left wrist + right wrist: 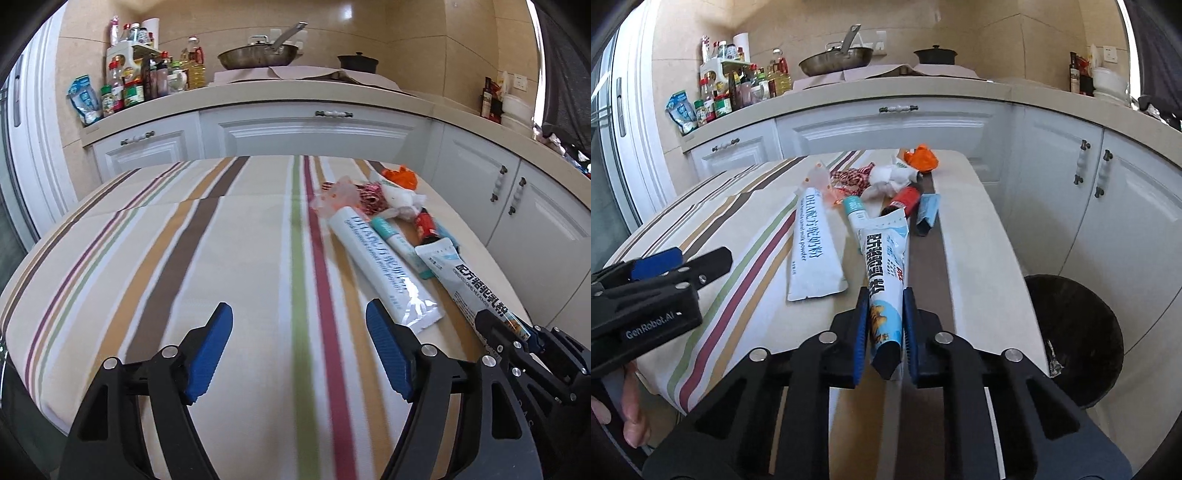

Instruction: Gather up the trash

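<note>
My right tool [884,332] is pinching the near end of the blue-and-white powder sachet [886,266], both pads pressed against its sides; the sachet's far end lies among the trash pile on the striped surface [746,229]. My left tool [299,350] is spread wide and holds nothing, hovering over bare cloth to the left of the pile. Risk, as I judge it: the grip sits only on the sachet's near tail, so the long free end may sag or swing when lifted, dragging the teal-capped tube [855,210] or the red bottle [905,197] toward the right edge of the surface. The film looks slick, so it may slide out of the pads before it reaches the bin [1075,332]. The white milk-powder pouch [812,251] lies just beside the sachet and could be nudged. The right wrist view shows the dark bin on the floor to the right of the surface, with a scrap already inside, and it shows the pinch directly. The left wrist view does not show the bin; there my right tool appears only at the lower right corner. That view shows the open stretch of cloth on the left and the pouch [384,266] near my left tool's right pad. The orange scrap [921,158] lies at the far end.
</note>
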Motion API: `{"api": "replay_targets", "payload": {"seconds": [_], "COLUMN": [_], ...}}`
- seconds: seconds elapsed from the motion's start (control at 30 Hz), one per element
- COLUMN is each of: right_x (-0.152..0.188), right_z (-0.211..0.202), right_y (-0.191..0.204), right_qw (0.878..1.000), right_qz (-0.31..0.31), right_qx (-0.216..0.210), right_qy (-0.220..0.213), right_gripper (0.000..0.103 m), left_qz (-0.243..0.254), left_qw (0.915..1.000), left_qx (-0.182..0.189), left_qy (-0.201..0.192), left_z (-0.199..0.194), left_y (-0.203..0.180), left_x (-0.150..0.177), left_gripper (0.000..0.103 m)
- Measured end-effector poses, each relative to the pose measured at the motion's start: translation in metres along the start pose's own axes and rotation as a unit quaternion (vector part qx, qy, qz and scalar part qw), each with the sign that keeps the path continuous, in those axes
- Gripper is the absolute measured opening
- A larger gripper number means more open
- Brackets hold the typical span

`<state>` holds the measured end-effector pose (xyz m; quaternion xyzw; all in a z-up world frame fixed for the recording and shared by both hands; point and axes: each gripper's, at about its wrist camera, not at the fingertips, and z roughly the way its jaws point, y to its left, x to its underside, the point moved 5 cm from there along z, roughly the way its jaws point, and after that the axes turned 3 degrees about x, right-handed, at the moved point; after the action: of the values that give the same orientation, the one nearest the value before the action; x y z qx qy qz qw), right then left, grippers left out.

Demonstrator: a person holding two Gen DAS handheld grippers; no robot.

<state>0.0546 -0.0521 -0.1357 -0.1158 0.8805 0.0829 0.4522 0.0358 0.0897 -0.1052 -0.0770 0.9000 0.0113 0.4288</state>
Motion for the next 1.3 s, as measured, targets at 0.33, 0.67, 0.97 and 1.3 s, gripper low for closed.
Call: {"api": "replay_targets", "payload": {"seconds": [0.33, 0.67, 0.97, 1.3], "right_x": [-0.003, -0.005, -0.005, -0.003], "right_z": [-0.016, -0.017, -0.018, -0.018], "right_y": [-0.032, -0.058, -0.057, -0.055], "right_qw": [0.999, 0.998, 0.998, 0.998], "right_qz": [0.02, 0.046, 0.048, 0.048], "right_qx": [0.017, 0.018, 0.012, 0.012], "right_qy": [-0.024, -0.03, -0.033, -0.031], "right_gripper": [0.016, 0.016, 0.016, 0.016], "left_qz": [0.012, 0.001, 0.026, 0.032], "left_qw": [0.9997, 0.9974, 0.9974, 0.9982], "left_qx": [0.02, 0.013, -0.004, -0.003], "left_qy": [0.011, 0.071, 0.067, 0.051], "left_z": [0.015, 0.049, 0.045, 0.037], "left_y": [-0.04, -0.063, -0.059, -0.044], "left_x": [-0.007, -0.004, 0.002, -0.002], "left_gripper": [0.075, 0.076, 0.068, 0.066]}}
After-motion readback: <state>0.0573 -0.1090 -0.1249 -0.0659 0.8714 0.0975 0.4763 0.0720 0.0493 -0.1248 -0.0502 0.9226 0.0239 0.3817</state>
